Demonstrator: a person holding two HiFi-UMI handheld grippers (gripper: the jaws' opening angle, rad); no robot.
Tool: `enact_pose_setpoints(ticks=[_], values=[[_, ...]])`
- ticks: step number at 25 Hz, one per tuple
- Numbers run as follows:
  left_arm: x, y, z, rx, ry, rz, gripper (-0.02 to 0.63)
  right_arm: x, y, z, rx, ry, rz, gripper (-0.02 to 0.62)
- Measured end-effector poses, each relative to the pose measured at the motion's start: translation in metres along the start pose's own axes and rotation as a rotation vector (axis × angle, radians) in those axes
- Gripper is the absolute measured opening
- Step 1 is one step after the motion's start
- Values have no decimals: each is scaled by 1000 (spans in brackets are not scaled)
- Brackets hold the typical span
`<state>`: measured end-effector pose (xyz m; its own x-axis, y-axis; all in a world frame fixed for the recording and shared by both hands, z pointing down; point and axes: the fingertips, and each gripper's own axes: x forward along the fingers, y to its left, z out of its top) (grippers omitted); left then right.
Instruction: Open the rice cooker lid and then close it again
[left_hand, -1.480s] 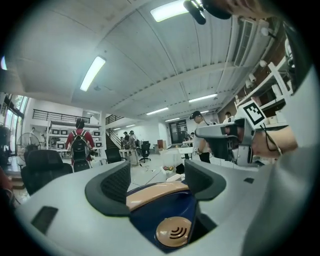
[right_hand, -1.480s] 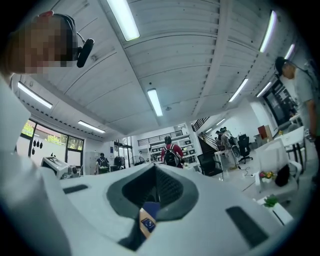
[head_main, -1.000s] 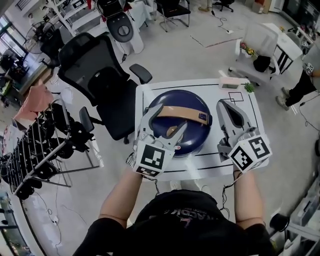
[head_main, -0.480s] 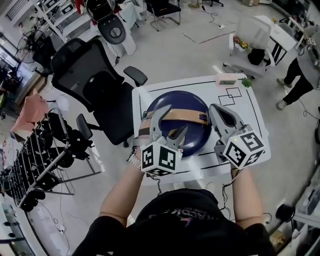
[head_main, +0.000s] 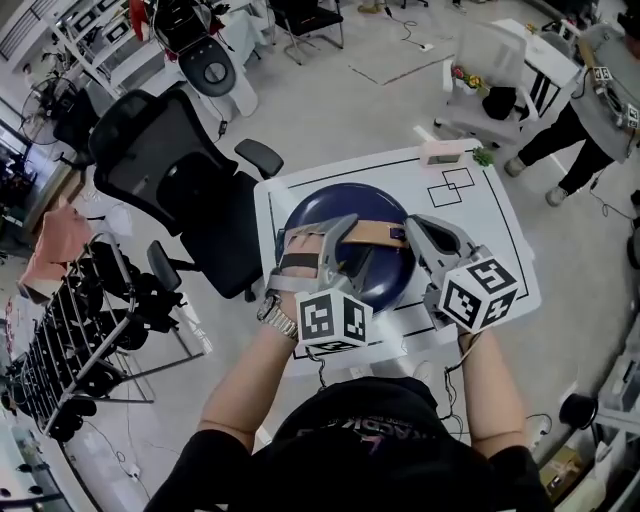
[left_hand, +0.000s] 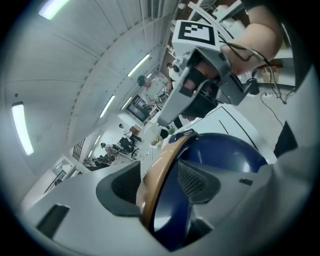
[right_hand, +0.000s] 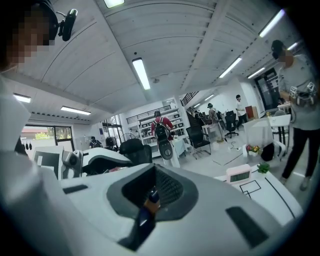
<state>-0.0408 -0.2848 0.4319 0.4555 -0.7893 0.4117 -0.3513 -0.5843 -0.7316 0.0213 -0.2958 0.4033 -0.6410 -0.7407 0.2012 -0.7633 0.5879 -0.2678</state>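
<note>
**Left gripper closes in on rice cooker handle**
The glossy dark-blue domed rice cooker (head_main: 385, 282), lid down, sits mid-way on a white table ruled with black lines (head_main: 470, 215). Its flat tan handle (head_main: 378, 233) runs between the left gripper (head_main: 320, 235)'s grey mesh-faced pads (left_hand: 197, 181). They have just been closing but stand apart, not clamping it. The right gripper (head_main: 428, 232), fingers together on nothing, sits just right of the dome.

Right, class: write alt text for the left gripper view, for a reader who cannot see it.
The jaws of the left gripper, which have just been closing, straddle the tan handle of a dark blue rice cooker lid without yet clamping it. Beyond, the right gripper hangs over a white table.
</note>
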Motion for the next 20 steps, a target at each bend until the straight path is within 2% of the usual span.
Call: enact_pose_setpoints(ticks=[7,11,16,20], values=[[6,-4,2,113,25,19,199,7,0,-10,8,42,11,2],[7,-4,2,122,25,24,196,12,4,-20,13,74,18,2],[7,-5,3,139,27,19,190,12,2,-20,60,68,28,2],[7,-5,2,147,35,13,187,12,3,-21,58,66,19,2]])
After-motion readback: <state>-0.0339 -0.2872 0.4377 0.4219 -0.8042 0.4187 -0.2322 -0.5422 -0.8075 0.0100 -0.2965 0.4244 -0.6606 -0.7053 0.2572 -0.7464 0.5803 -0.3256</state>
